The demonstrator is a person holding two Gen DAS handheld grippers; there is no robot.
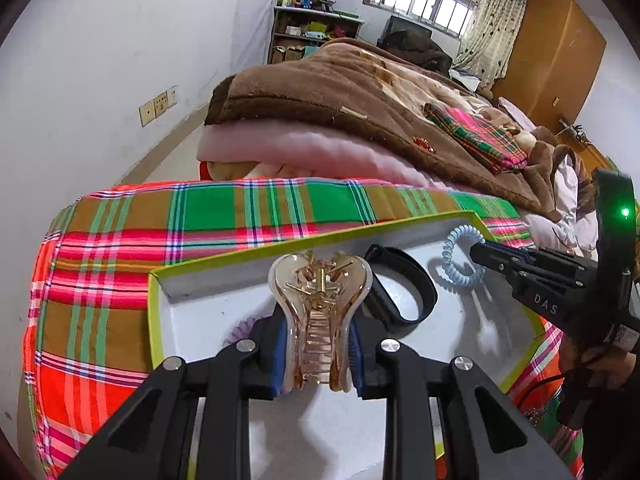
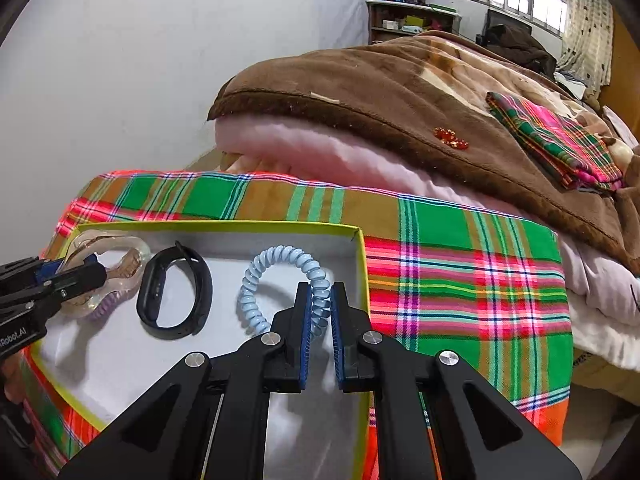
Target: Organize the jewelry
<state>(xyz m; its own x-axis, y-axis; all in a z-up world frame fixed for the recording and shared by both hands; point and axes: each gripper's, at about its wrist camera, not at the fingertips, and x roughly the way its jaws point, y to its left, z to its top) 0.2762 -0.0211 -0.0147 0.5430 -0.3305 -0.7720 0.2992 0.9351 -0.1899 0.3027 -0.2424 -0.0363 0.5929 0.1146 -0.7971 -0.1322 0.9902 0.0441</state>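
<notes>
Now the left gripper (image 1: 318, 344) holds the clear hair claw clip (image 1: 320, 312) over the box (image 2: 224, 227), long axis along the fingers. Right gripper (image 2: 320, 312) is narrow around the blue spiral hair tie (image 2: 256, 280), near the box's right wall.

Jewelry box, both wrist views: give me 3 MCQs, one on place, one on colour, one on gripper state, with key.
1. Where does the black band lie?
A. on the brown blanket
B. in the box, between hair claw and spiral tie
C. on the floor

2. What colour is the spiral hair tie?
A. light blue
B. red
C. black

3. What is the left gripper doing?
A. open, holding nothing
B. shut on the black band
C. shut on the hair claw

Key: B, it sits on the white floor of the box between the two; A, its coils are pale blue; C, its fingers clamp the clear hair claw from both sides.
</notes>
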